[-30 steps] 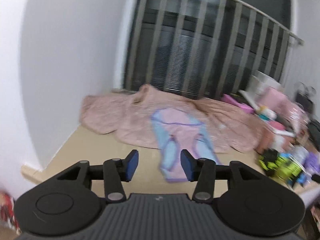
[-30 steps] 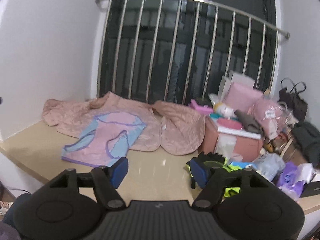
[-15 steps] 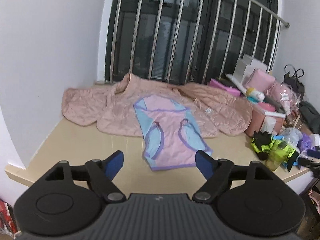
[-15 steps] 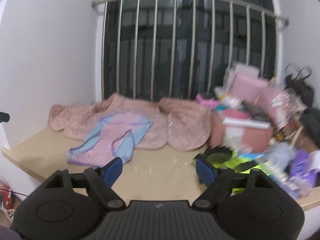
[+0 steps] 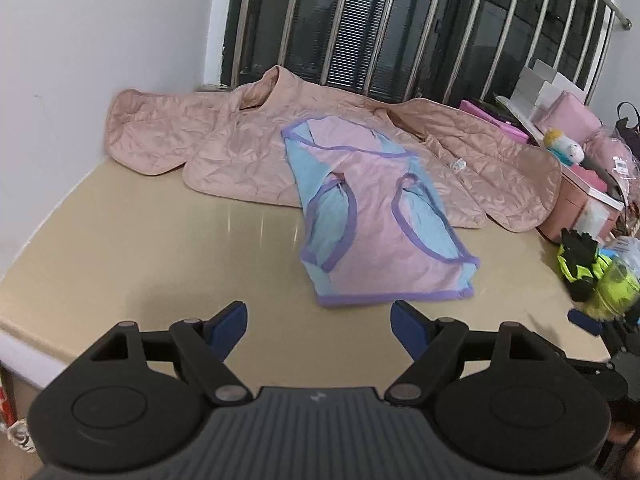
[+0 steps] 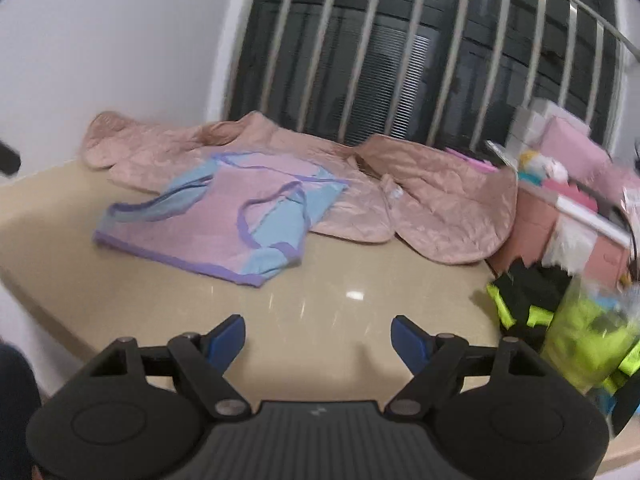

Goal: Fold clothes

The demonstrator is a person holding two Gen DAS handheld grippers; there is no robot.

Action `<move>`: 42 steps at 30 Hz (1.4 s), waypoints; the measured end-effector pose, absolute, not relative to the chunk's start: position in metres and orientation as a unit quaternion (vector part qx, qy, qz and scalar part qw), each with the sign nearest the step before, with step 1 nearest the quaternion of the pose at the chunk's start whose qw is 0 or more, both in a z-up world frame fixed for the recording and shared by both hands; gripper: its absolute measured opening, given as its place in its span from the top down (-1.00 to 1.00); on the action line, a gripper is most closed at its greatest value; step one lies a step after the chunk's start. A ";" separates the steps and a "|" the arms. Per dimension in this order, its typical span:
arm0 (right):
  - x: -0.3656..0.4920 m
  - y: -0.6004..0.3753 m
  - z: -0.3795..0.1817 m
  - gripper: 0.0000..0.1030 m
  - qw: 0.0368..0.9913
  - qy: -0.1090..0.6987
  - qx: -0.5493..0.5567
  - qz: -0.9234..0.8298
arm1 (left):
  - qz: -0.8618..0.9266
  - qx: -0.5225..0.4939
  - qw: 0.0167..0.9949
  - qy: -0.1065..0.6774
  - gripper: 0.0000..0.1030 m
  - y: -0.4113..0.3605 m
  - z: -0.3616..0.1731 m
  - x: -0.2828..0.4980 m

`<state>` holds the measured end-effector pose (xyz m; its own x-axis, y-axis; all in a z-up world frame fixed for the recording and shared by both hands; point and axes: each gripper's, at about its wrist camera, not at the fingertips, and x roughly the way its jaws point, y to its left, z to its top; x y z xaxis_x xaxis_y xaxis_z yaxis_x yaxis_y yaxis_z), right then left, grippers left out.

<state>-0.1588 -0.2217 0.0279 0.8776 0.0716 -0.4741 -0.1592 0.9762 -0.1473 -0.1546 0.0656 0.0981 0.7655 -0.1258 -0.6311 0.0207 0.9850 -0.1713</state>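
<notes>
Setting: beige counter under a barred window, white wall at its far side.
Garment: we see a small pink and blue top with purple trim, spread flat, its far end lying over a quilted pink jacket.
Clutter: boxes and a neon green bundle sit near the jacket's other end, apart from the top.
Left hand-held gripper: jaws wide apart, empty, held just short of the top's near hem.
Right hand-held gripper: also spread and empty, well back from the cloth.
Handling: we judge the top light, limp and likely to slide on the glossy surface.
Hold: we would pinch the hem corners, where the trim gives firmer purchase.
</notes>
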 end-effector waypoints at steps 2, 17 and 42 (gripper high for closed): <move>-0.149 -0.225 0.028 -0.55 0.965 0.246 -0.060 0.065 | -0.043 -0.067 0.939 0.333 -0.56 0.063 0.090 -0.137; -0.038 -0.198 0.019 0.30 0.932 0.345 0.035 0.101 | -0.055 -0.083 0.921 0.377 0.52 0.054 0.029 -0.033; -0.093 -0.146 0.041 0.19 0.922 0.318 -0.055 0.214 | -0.064 -0.015 0.926 0.372 0.20 0.032 0.038 0.038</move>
